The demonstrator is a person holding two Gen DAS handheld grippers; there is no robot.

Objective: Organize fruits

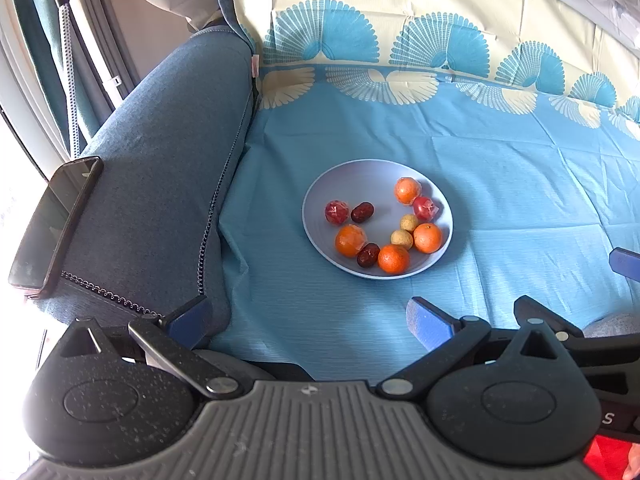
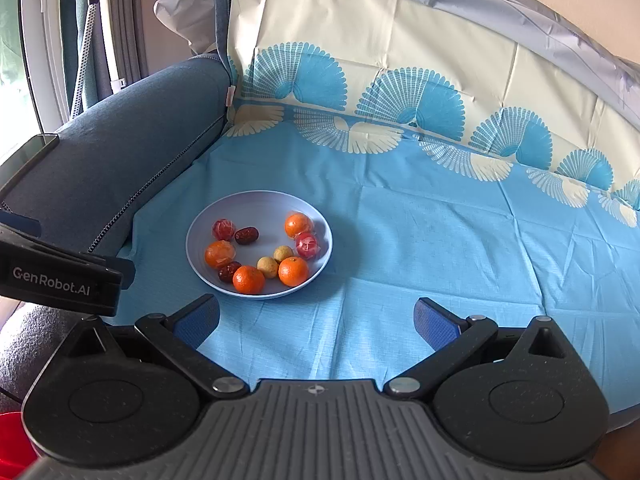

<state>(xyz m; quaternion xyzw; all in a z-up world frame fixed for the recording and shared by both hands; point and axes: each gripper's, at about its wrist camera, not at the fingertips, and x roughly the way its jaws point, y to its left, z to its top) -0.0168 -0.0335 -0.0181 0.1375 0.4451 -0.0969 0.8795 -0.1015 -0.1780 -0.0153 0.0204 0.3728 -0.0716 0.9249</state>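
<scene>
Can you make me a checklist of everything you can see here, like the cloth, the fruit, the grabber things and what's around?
Surface: blue cloth with a fan pattern, spread flat and running up the backrest.
Job's things: pale blue plate holding four oranges, e.g., two red wrapped fruits, e.g., two dark red dates, e.g., and two small tan fruits, e.g.. All fruit is on the plate.
Clutter: phone resting on the grey-blue armrest.
Grippers: left gripper open, holding nothing; right gripper open, holding nothing. Both are short of the plate.
Cables: nothing seen.
Surroundings: window frame at left; grey sheet over the backrest top.
</scene>
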